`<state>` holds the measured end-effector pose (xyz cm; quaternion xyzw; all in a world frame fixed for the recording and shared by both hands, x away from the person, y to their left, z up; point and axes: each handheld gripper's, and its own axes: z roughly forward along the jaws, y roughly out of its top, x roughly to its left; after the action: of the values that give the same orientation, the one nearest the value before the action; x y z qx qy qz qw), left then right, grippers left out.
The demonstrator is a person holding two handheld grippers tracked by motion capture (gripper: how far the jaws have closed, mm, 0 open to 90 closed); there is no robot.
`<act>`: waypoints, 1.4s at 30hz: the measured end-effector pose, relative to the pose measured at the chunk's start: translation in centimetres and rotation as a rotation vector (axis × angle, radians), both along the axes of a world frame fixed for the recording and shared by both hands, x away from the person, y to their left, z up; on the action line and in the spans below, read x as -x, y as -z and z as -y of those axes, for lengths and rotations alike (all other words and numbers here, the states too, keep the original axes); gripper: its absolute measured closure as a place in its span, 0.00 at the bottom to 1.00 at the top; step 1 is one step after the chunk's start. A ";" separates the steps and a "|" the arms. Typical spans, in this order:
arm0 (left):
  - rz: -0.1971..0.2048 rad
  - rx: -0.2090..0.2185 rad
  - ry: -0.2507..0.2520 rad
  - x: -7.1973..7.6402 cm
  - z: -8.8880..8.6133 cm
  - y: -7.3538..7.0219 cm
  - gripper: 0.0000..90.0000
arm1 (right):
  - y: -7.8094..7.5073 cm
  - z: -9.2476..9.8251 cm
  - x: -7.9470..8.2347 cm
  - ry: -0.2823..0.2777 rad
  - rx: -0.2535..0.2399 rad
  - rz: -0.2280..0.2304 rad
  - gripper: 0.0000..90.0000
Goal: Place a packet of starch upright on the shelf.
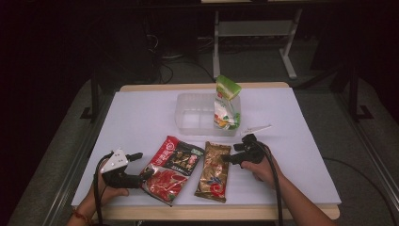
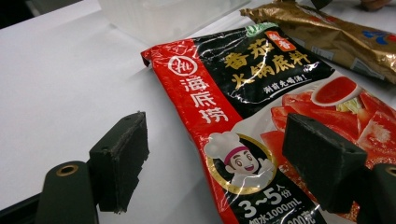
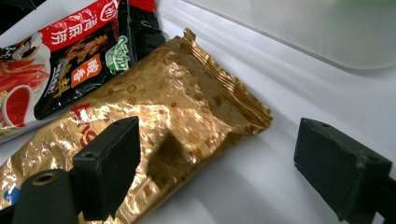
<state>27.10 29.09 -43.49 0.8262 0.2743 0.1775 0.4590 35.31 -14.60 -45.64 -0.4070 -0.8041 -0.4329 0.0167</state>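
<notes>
Progress: one green-and-white glossy pouch [image 1: 226,104] is standing in the clear plastic tub [image 1: 188,113] near the white table's [image 1: 141,117] far edge; two packets seem left.
Red-and-black crinkly foil packet [image 1: 172,168]: lying flat by the near edge.
Gold foil packet [image 1: 214,171]: lying flat beside it.
Left gripper [image 1: 145,175]: gaping wide around the red packet's edge, holding nothing.
Right gripper [image 1: 227,158]: gaping over the gold packet's top corner, empty.

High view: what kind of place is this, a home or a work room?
Probably a lab or workshop set up for recording: a white-covered table, bare desk frames and loose floor cables behind it, and a cabled gripper in each hand.
</notes>
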 end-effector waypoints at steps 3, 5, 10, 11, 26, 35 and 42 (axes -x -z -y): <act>-0.002 -0.003 0.001 0.0 0.0 0.0 0.25 | 0.0 -0.5 0.0 -0.017 0.002 0.002 0.14; -0.004 -0.003 0.002 0.0 0.0 0.1 0.25 | 0.0 -0.9 0.0 -0.026 -0.007 -0.003 0.14; -0.004 -0.008 0.014 0.1 0.2 0.1 0.25 | 0.0 -1.8 0.3 -0.049 0.004 -0.007 0.07; -0.005 -0.007 0.018 0.1 0.3 0.0 0.25 | -0.1 -2.0 0.3 -0.048 0.009 -0.009 0.07; -0.146 -0.009 0.203 0.4 8.8 -2.0 0.25 | -0.2 -2.4 0.4 -0.048 0.062 0.033 0.16; -0.223 -0.041 0.304 1.1 13.1 -1.0 0.25 | -0.3 -2.5 0.4 -0.061 0.071 0.043 0.17; -0.253 -0.053 0.320 1.3 14.9 -1.2 0.27 | -0.3 -2.5 0.4 -0.066 0.071 0.047 0.18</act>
<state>25.83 14.24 -42.32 0.8867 0.1901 0.0043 0.4214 34.93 -12.08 -45.36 -0.3705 -0.8320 -0.4129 -0.0025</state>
